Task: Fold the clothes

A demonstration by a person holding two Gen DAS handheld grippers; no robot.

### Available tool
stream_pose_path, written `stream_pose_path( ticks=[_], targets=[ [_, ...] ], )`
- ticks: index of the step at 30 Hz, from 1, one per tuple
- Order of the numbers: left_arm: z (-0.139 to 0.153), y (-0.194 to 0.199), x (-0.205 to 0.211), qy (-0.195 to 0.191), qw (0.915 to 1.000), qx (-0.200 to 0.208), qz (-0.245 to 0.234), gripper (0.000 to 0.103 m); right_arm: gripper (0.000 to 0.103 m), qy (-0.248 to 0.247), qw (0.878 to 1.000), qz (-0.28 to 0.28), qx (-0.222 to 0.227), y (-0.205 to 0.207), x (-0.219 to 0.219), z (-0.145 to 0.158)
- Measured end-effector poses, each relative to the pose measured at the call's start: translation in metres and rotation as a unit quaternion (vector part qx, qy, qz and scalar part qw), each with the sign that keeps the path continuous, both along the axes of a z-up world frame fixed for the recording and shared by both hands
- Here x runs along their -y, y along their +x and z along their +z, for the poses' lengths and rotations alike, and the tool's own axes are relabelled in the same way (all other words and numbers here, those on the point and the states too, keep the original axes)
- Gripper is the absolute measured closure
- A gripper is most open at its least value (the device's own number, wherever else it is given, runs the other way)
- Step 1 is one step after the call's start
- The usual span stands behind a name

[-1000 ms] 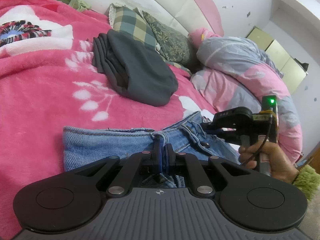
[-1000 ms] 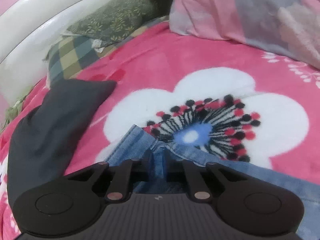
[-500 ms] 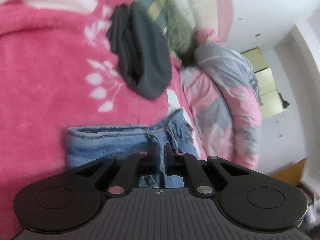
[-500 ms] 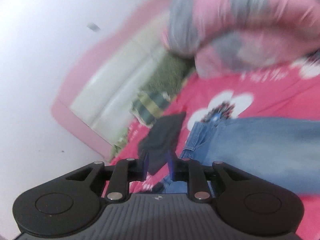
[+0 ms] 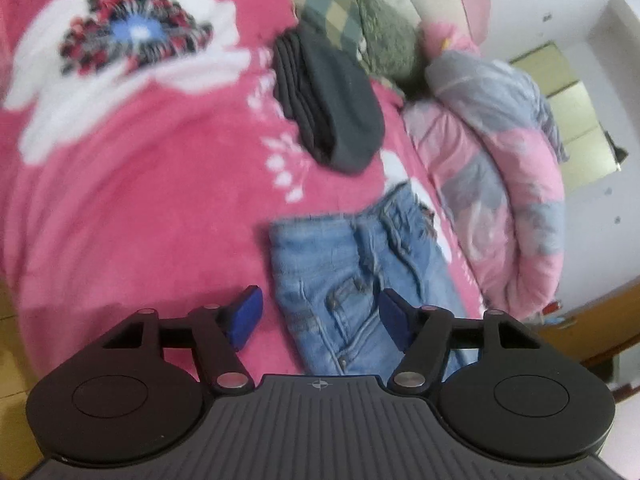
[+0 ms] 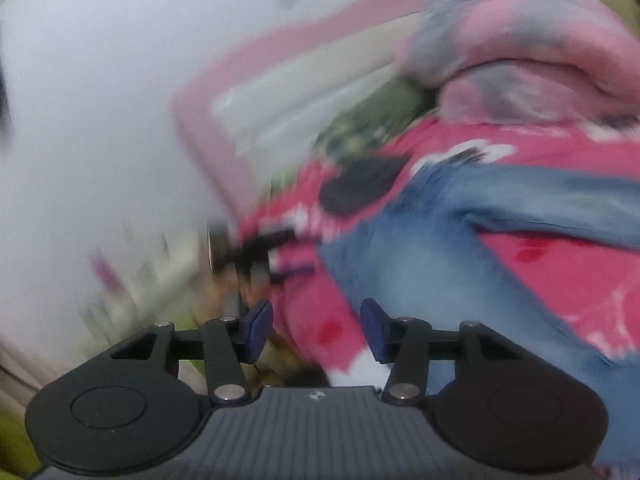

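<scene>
Light blue jeans (image 5: pixel 360 276) lie on the pink flowered blanket (image 5: pixel 132 184), waistband toward the pillows. My left gripper (image 5: pixel 320 316) hovers over their near part, open, nothing between its blue pads. In the blurred right wrist view the jeans (image 6: pixel 448 248) stretch across the bed to the right, legs spread. My right gripper (image 6: pixel 317 330) is open and empty, held off the bed's edge to the left of the jeans. A dark blurred shape, seemingly the other gripper (image 6: pixel 256 252), shows near the waistband there.
A folded dark grey garment (image 5: pixel 332 104) lies beyond the jeans. Checked and green pillows (image 5: pixel 360 12) lean on the headboard. A bundled pink and grey quilt (image 5: pixel 508 152) fills the right side. Floor and a wooden edge (image 5: pixel 592 320) show at right.
Both grippers were shut on the jeans' waistband a second ago; both have let go, opened and pulled back. The jeans now lie flat on the blanket. Both cameras have swung quickly.
</scene>
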State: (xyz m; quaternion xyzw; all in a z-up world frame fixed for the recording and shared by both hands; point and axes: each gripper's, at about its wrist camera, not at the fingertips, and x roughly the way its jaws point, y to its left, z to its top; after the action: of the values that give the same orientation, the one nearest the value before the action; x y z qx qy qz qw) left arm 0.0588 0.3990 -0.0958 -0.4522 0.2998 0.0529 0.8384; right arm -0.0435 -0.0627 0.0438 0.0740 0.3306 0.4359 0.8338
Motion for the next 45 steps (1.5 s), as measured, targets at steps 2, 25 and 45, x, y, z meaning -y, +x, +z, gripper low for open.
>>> stream_pose_path(
  ticks=[2,25,45],
  targets=[
    [-0.001,0.010,0.009,0.043,0.9990,-0.004,0.002,0.039,0.052,-0.090,0.993,0.004,0.075,-0.006,-0.050,-0.028],
    [0.015,0.037,0.008,0.224,0.9736,-0.040,-0.022,0.091,0.100,-0.351,0.887,0.040,0.298,-0.013,-0.178,-0.138],
    [0.051,0.002,0.120,0.315,0.9290,0.071,-0.181,0.068,0.085,-0.153,0.981,-0.071,0.098,0.024,-0.090,-0.095]
  ],
)
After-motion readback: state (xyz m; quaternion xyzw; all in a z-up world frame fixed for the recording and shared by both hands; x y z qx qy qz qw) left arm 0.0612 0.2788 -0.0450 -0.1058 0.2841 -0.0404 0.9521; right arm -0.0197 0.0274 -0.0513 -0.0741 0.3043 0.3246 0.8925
